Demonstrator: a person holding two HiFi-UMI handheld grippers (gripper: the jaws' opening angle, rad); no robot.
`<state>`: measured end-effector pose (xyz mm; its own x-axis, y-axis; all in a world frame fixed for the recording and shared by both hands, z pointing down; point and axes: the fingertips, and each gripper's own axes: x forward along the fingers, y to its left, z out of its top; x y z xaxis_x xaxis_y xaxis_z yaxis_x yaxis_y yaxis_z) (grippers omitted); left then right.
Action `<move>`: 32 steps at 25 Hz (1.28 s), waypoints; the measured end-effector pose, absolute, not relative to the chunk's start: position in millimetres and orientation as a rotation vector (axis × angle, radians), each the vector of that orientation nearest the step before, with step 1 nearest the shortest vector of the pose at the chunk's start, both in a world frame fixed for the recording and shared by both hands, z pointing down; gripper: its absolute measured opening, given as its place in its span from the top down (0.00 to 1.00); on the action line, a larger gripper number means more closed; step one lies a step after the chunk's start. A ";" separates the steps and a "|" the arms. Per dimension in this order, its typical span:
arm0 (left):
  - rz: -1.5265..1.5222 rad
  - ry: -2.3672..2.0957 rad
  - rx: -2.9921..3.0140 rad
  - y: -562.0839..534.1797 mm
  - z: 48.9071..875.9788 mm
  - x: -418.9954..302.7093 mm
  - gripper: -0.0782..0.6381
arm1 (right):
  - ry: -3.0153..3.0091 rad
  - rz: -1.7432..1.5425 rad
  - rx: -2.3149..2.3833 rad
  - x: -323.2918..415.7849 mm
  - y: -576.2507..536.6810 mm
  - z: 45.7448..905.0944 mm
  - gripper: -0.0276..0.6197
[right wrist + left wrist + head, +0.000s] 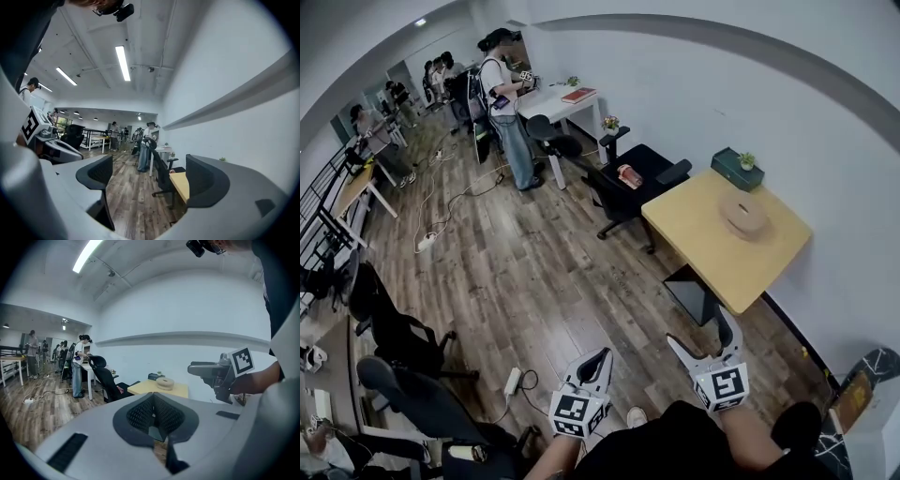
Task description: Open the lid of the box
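A round, flat, tan box [744, 214] lies on the yellow table [703, 244] by the white wall, its lid on. The left gripper view shows the box [164, 382] small and far off. Both grippers hang low over the wooden floor, well short of the table. My left gripper [600, 359] has its ribbed pads pressed together with nothing between them [153, 404]. To its right, my right gripper [701, 330] stands wide open and empty [150, 174], with floor and the table's corner [180, 183] showing between its jaws.
A dark green box with a small plant [736, 167] sits at the table's far corner. Black office chairs [623, 178] stand left of the table, more [394, 328] at my left. A person [508, 103] stands at a white desk [558, 98]. Cables and a power strip [513, 381] lie on the floor.
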<state>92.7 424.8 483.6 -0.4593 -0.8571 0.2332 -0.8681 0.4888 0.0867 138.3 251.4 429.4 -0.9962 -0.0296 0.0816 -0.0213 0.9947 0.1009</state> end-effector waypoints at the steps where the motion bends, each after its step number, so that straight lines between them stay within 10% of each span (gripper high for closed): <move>1: 0.061 -2.492 1.473 424.2 483.0 87.5 0.87 | -3.060 -0.154 0.038 135.1 251.3 428.2 0.18; 32: 0.054 -2.347 1.643 220.6 490.2 -52.8 0.87 | -2.999 -0.130 0.281 -1.7 44.4 438.4 0.13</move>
<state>-52.8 220.6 490.2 -0.3169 -0.9163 0.2448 -0.9266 0.3542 0.1263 -1.7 44.4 438.4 -0.9746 -0.1903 0.1177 -0.1795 0.9790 0.0972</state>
